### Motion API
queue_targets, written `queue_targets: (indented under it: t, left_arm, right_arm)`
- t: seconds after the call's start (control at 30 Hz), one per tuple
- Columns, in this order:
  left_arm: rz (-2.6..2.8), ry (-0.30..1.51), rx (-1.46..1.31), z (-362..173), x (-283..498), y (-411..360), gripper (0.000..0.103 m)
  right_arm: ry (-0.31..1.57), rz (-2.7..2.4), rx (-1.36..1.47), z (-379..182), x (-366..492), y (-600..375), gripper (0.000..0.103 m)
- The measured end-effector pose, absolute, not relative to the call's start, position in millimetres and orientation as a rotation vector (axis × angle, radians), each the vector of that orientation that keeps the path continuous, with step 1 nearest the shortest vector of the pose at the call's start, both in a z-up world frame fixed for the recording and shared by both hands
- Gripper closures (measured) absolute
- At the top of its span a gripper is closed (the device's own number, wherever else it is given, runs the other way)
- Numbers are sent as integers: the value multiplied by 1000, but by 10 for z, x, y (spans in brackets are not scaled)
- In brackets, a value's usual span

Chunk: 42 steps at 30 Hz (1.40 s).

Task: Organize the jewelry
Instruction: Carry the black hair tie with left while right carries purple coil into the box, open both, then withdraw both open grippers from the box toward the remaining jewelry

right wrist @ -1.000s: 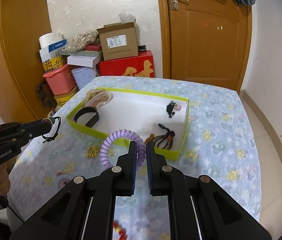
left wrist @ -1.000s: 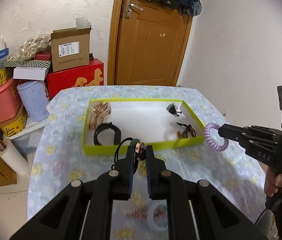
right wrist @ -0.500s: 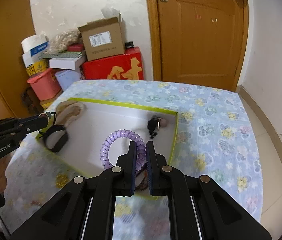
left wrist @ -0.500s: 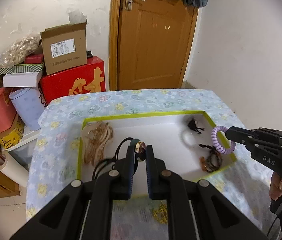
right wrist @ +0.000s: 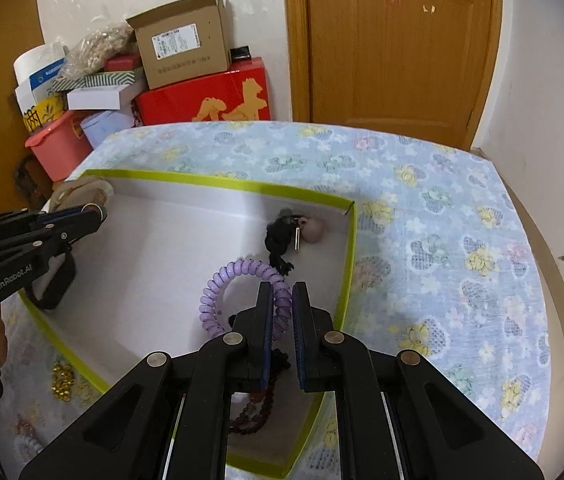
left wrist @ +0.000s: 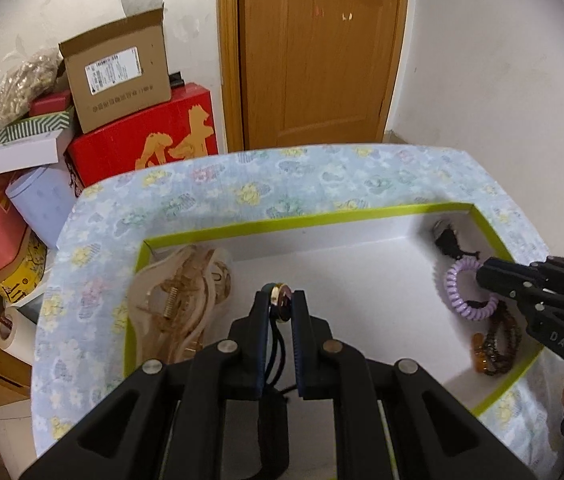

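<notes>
Tray (left wrist: 322, 219) on table (left wrist: 241, 184), boxes (left wrist: 121, 76) stacked behind

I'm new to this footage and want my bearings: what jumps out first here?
The lime-edged white tray on the flowered tablecloth dominates. Over it the right gripper pinches a purple spiral hair tie, and the left gripper grips a black cord with a gold charm. Behind stands a red box.

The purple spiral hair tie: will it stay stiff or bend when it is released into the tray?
The purple spiral hair tie probably springs back: its ring stays round though pinched by the right gripper. Looks light; may bounce slightly on the tray.
</notes>
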<state>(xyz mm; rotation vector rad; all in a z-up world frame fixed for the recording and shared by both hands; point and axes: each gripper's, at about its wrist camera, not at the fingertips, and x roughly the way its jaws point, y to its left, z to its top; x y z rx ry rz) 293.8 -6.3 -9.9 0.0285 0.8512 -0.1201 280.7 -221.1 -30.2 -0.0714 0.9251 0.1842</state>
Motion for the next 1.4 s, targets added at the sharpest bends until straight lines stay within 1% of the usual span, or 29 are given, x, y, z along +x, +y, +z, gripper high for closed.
queue_targets:
  t: [0.17,0.27,0.33,0.37,0.4,0.43,0.5,0.83,1.13,1.4]
  left_arm:
    - [-102,883,10,-216,3024,-9,91]
    - [-97,883,-2,-225,3031,15,91]
    - [-105,891,-8,-224,3034,15,89]
    - [-107,893,-9,-222,3034,15,85]
    - [-109,893,-9,-218,3022,10,82]
    - [-109,893,-11,-212,3022,12,81]
    - [-113,888,-23,-196,2993,22,80]
    - [-108,852,-42,11,2650,79,79]
    - [-108,800,-58,270,1990,96,79]
    - [-114,795,-79,274,1382,105,80]
  right_arm:
    - [939,184,-79,-298,2833,-2204,93]
    - [943,190,-81,-293,2822,-2194,90]
    - [939,191,-76,-284,2810,-2190,84]
    - [933,192,-73,-271,2800,-2192,83]
    - [929,192,-71,-260,2789,-2190,79]
    - [924,194,-67,-242,2773,-2188,76]
    - [917,199,-68,-207,2744,-2176,72]
    - [890,213,-50,-11,2422,-2181,71]
    - [853,241,-41,239,1835,-2157,71]
    - [837,271,-27,311,1230,-2136,71]
